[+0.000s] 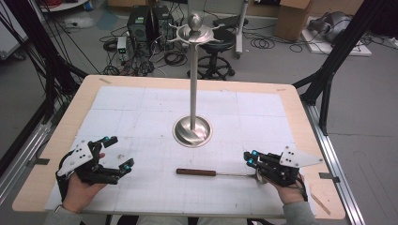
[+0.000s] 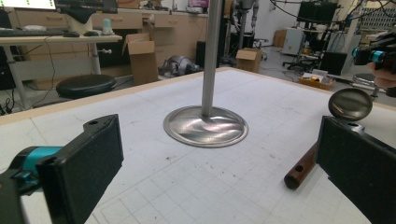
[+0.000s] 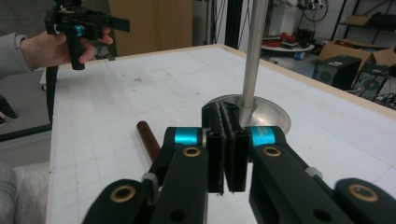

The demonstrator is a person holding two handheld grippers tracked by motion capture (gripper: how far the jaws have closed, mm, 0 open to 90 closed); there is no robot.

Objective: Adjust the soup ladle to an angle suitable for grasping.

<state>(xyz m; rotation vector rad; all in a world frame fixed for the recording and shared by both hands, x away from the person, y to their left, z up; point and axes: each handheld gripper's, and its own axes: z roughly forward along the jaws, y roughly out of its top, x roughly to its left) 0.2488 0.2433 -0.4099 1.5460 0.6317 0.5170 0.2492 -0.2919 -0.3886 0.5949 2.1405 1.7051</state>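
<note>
— Where's the ladle [image 1: 213, 173]?
— Flat on the table [image 1: 141, 101], in front of the steel stand [image 1: 193, 129], its wooden handle toward the left claw [image 1: 118, 153].
— And the claws?
— The right claw [image 1: 249, 158] is clenched by the ladle's bowl end; whether it grips the stem, I cannot tell. The left claw is released, well left of the stand.

A white gridded table [image 1: 141, 112] carries a steel stand [image 1: 192, 131] and a wooden-handled ladle [image 1: 196, 172].
</note>
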